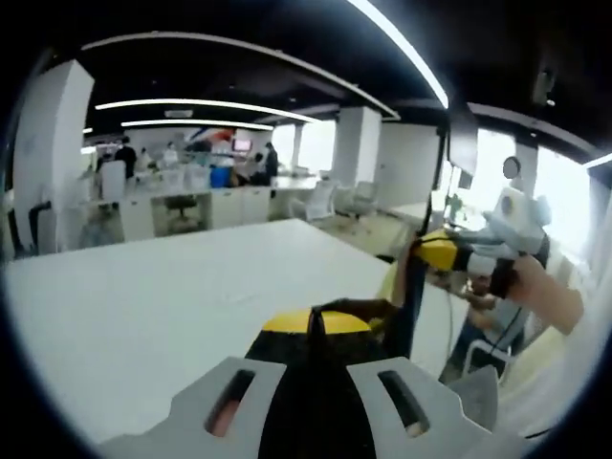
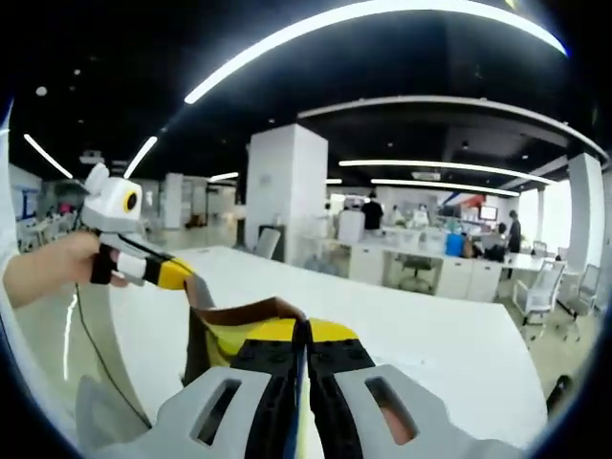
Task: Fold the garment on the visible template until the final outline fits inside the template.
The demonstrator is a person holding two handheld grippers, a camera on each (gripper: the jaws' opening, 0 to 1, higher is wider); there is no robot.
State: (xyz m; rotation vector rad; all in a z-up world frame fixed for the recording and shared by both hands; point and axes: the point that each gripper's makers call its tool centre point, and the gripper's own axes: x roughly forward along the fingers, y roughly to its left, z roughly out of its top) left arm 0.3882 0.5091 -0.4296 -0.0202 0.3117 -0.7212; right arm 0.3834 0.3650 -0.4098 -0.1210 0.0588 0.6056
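A yellow and dark garment (image 1: 287,322) hangs stretched in the air between both grippers, above the white table (image 1: 172,296). In the left gripper view my left gripper (image 1: 312,330) is shut on one edge of it. The right gripper (image 1: 432,254), held by a hand, comes in from the right and pinches the far corner, from which a dark strip hangs down. In the right gripper view my right gripper (image 2: 302,335) is shut on the garment (image 2: 229,339), and the left gripper (image 2: 186,277) grips its other end. I cannot make out the template on the table.
The long white table (image 2: 421,335) stretches away below the garment. Beyond it are white columns (image 2: 282,186), desks, office chairs (image 2: 540,282) and people standing far off. A dark cable (image 2: 91,344) hangs from the left gripper.
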